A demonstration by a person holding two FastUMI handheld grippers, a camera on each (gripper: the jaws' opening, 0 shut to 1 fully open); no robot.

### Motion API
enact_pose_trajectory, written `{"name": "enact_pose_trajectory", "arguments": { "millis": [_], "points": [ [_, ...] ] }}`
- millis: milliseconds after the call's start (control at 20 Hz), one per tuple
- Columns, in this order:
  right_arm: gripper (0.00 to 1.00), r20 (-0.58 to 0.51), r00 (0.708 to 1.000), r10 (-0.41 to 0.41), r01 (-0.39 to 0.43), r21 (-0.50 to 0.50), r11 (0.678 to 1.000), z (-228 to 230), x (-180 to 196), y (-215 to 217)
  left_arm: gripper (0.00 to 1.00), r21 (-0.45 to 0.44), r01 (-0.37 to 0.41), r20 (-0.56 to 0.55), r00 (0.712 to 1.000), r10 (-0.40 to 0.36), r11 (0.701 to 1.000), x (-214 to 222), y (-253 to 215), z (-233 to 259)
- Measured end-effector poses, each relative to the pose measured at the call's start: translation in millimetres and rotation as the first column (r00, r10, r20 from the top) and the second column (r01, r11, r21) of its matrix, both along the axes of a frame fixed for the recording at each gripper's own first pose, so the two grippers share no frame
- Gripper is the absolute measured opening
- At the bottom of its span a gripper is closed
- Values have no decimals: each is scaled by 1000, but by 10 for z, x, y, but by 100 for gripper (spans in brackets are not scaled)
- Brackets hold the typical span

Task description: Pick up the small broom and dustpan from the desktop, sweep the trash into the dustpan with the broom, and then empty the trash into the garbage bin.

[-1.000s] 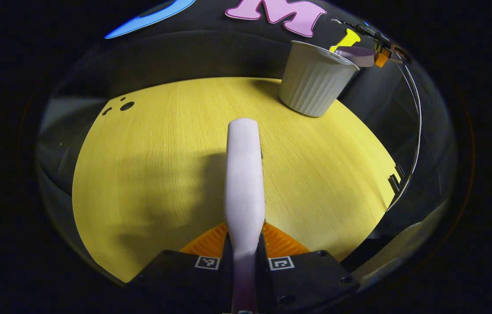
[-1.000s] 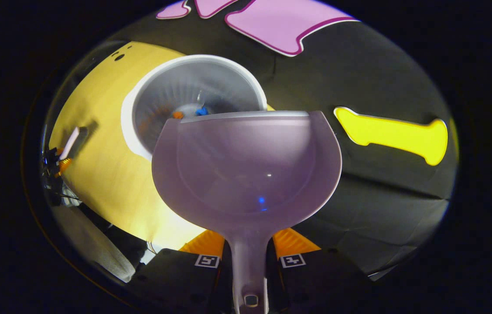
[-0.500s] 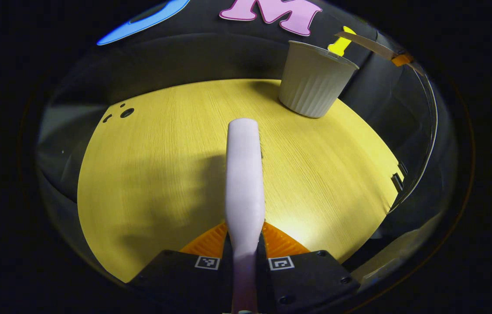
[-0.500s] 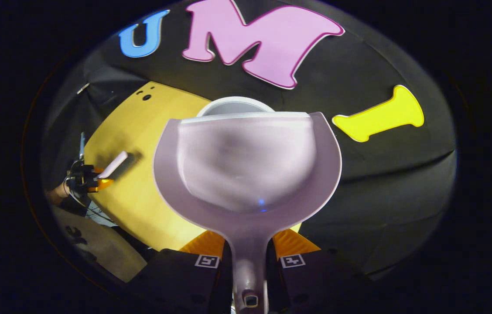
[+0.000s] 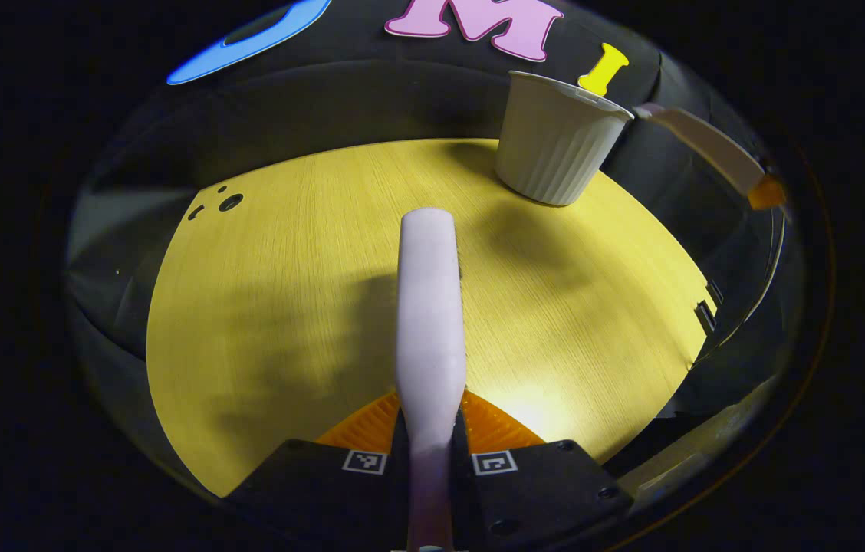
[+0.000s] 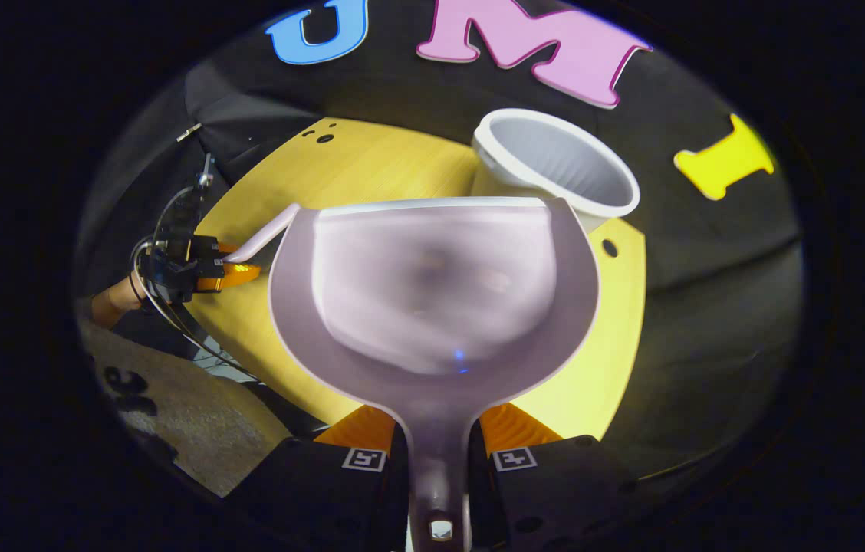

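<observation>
While the left gripper (image 5: 429, 452) stays out of the way, its fingers are clamped on the pale broom handle (image 5: 429, 307), which juts forward above the bare yellow desktop (image 5: 287, 307). Nearest in the right gripper view, the right gripper (image 6: 439, 460) has both fingers pressed on the stem of the dustpan (image 6: 432, 291), whose scoop looks empty, though blur hides small bits. Beyond its front lip stands the white ribbed garbage bin (image 6: 555, 165) at the desktop's far edge, close by but apparently not touching. Judging from this, the emptying looks done, and the risk lies in the way back: a careless swing could clip the light bin's rim and tip it, spilling the trash.
</observation>
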State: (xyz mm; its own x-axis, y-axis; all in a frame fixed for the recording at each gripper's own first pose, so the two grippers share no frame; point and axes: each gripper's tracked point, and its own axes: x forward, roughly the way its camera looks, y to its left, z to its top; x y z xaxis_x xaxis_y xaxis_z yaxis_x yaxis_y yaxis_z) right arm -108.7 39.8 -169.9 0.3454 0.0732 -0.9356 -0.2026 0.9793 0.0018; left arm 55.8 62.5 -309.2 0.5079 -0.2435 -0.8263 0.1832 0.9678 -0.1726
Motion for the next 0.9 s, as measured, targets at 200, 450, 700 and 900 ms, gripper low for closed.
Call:
{"name": "enact_pose_trajectory", "arguments": {
  "millis": [200, 450, 700, 900],
  "points": [
    [35, -66, 997, -38, 42, 54, 998, -744, -255, 385, 26, 28, -4, 5, 1000, 4, 1000, 0, 27, -14],
    [35, -68, 989, -128, 133, 71, 989, -1311, -205, 570, 26, 66, -1, -9, 1000, 2, 998, 41, 49, -151],
    [36, -62, 983, -174, 177, 43, 983, -1518, -163, 529, 26, 82, -11, -13, 1000, 12, 997, 108, 39, -264],
    [36, -61, 978, -199, 202, 55, 978, -1609, -184, 535, 29, 89, -17, -28, 999, 20, 996, 162, -10, -379]
  ]
}}
